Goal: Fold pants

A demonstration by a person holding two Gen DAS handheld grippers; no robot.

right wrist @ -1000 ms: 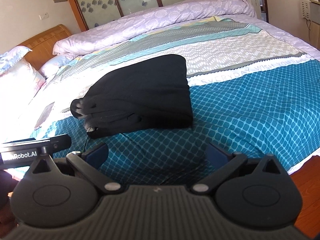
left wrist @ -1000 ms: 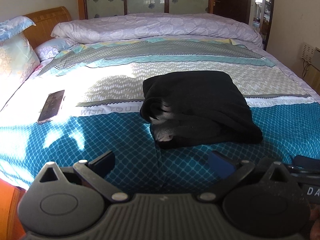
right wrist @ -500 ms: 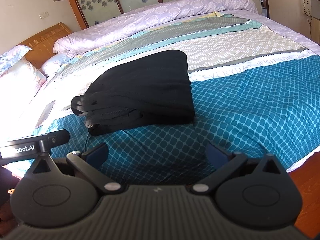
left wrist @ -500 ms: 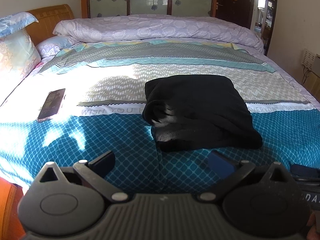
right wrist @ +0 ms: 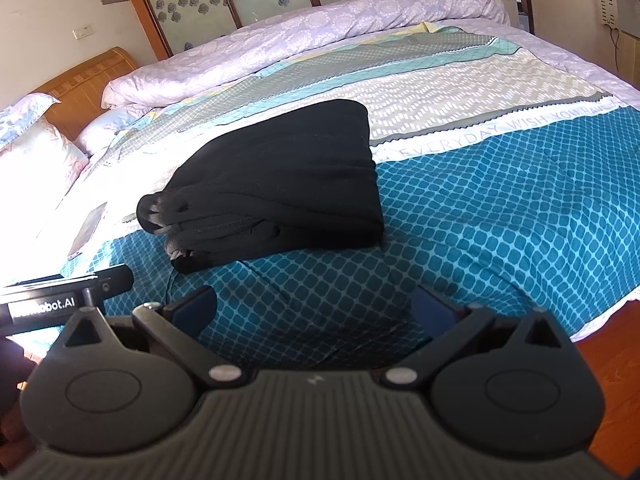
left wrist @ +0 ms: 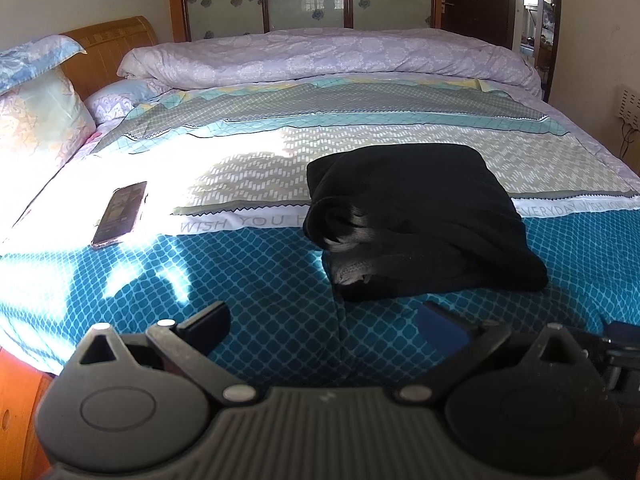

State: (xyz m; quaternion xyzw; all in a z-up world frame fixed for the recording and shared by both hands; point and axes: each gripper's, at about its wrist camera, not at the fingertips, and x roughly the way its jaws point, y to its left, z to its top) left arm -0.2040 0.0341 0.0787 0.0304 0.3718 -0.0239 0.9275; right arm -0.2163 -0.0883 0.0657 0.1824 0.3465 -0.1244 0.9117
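Phone on patterned bedspread, lilac duvet behind, pillows left.

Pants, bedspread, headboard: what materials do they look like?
Pants: black, matte, soft knit, probably fleece; thick rounded folds, fuzzy pale lining at the open end. Bedspread: thin printed woven cloth, likely cotton; creases. Headboard: wood, orange-brown, smooth lacquer.
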